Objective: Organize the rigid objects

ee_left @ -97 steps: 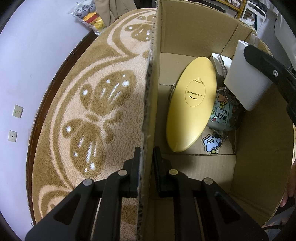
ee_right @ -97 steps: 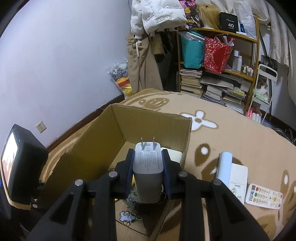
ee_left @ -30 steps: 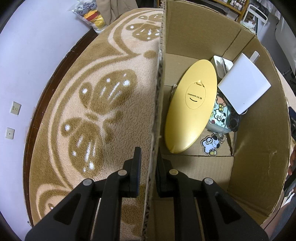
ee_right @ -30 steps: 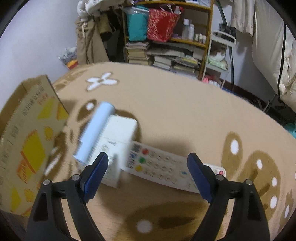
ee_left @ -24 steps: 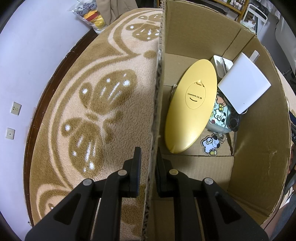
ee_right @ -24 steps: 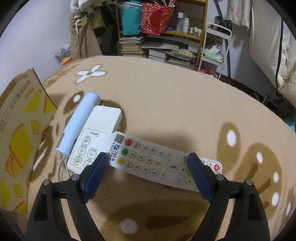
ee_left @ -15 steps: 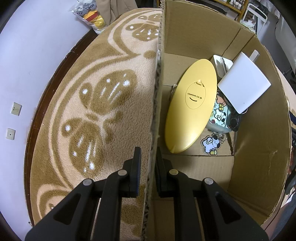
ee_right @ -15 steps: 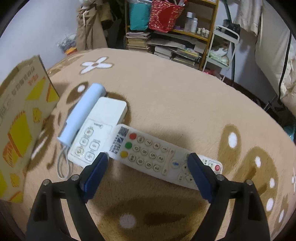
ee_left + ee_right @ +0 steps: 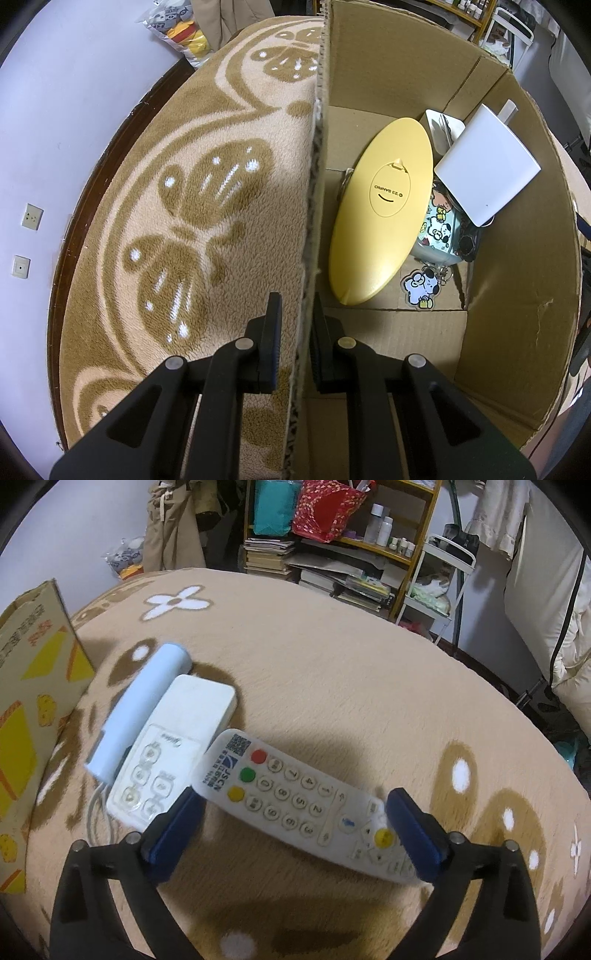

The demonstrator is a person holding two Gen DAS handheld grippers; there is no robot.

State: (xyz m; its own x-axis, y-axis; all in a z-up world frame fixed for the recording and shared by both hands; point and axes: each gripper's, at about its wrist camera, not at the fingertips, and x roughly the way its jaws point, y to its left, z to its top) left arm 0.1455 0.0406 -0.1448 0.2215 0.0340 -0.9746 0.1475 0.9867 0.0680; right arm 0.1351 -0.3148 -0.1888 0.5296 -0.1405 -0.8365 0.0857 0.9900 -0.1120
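Cardboard box (image 9: 517, 295) is set on the rug (image 9: 184, 221). Inside it, an oval case (image 9: 380, 210) is laid along the left wall; a charger (image 9: 487, 170) is propped to its right, over a cartoon-printed pouch (image 9: 439, 236) — a keychain charm (image 9: 419, 286) lies in front. Outside, right of the box: tube (image 9: 140, 705), then a small remote (image 9: 173, 746), then a long remote (image 9: 306, 801), side by side, touching.

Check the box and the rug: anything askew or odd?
Yes: the white charger in the cardboard box leans tilted on the other items, not flat. On the rug, the long remote lies partly over the smaller white remote.
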